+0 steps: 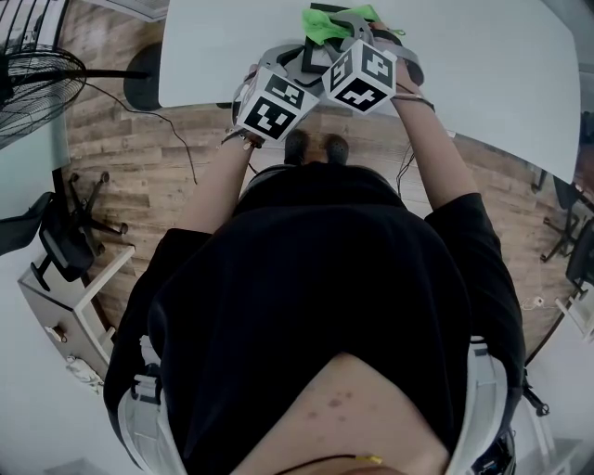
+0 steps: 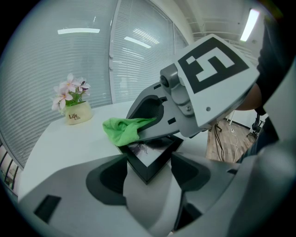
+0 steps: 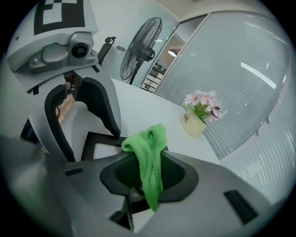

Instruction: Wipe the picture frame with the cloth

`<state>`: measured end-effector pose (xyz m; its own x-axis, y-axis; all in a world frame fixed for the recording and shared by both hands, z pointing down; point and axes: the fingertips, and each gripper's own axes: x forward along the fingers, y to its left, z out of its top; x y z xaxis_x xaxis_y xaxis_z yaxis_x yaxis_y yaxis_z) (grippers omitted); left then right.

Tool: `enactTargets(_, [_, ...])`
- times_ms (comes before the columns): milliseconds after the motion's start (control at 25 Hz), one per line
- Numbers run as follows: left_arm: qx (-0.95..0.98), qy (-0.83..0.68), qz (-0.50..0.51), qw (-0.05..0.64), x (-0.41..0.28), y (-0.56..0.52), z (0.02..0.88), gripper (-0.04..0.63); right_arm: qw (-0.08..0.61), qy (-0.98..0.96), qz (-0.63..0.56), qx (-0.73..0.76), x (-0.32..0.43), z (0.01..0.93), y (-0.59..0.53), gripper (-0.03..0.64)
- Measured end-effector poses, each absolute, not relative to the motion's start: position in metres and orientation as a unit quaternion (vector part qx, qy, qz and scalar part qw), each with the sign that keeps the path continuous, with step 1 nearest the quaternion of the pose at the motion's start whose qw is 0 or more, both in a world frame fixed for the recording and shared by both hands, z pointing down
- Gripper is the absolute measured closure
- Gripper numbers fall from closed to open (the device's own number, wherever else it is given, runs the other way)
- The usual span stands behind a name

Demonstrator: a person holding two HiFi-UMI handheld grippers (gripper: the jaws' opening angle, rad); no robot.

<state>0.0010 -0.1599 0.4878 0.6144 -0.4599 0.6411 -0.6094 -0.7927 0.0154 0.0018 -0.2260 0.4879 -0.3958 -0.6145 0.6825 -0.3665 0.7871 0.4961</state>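
The black picture frame (image 2: pixel 149 159) is held over the white table (image 1: pixel 464 83), with one corner clamped between the jaws of my left gripper (image 2: pixel 149 170). A green cloth (image 3: pixel 149 157) hangs bunched out of my right gripper (image 3: pixel 147 185), which is shut on it. In the left gripper view the cloth (image 2: pixel 122 130) rests on the frame's far edge, under the right gripper (image 2: pixel 157 122). The right gripper view shows the frame (image 3: pixel 98 147) just beyond the cloth, and the left gripper (image 3: pixel 92 109) gripping its near side. In the head view both grippers meet at the table's near edge, with the cloth (image 1: pixel 332 22) above them.
A small cream pot of pink flowers (image 2: pixel 74 111) stands further back on the table, also seen as the pot (image 3: pixel 195 121) in the right gripper view. A standing fan (image 1: pixel 28 88) and a black chair (image 1: pixel 56 232) are on the wood floor to the left. A glass wall lies behind the table.
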Motion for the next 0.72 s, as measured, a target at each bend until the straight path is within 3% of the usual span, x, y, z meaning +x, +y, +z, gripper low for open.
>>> enactTargets(720, [0.89, -0.301, 0.322, 0.114, 0.001, -0.16, 0.49, 0.287, 0.477, -0.818, -0.156, 0.282, 0.002, 0.491, -0.213, 0.506])
